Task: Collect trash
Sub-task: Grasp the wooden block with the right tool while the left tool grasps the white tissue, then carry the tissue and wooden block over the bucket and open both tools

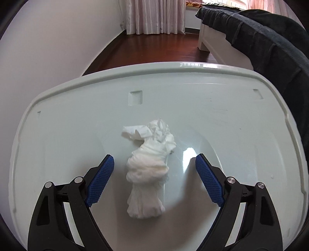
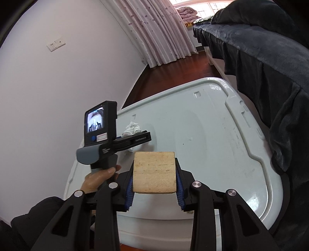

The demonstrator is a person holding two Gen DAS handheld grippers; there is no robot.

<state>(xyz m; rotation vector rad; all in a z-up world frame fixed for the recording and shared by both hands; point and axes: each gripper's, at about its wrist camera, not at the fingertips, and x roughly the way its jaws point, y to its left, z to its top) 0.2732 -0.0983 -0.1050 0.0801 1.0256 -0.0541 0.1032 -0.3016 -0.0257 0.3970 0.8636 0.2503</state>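
- The right gripper (image 2: 154,185), black with blue ribbed pads, is clenched on a pale rectangular block of raw wood (image 2: 154,171), pads pressing its two side faces. The block looks stiff, light and rough enough not to slip; that side-on hold suits it. It hangs over the near edge of the pale grey-green plastic bin lid (image 1: 212,100).
- The left gripper (image 1: 154,160) is released, its jaws spread wide and not touching anything.
- Between those jaws, at the middle of the lid, lies a crumpled white tissue wad (image 1: 148,166), twisted lengthwise away from the camera.
- The wad should be very light, soft and compressible. It is likely best pinched across its thick middle, since the loose far flap may tear or unfurl.
- Beyond the lid's far rim: dark red wooden floor (image 1: 164,44) and pale pink curtains (image 1: 154,15).
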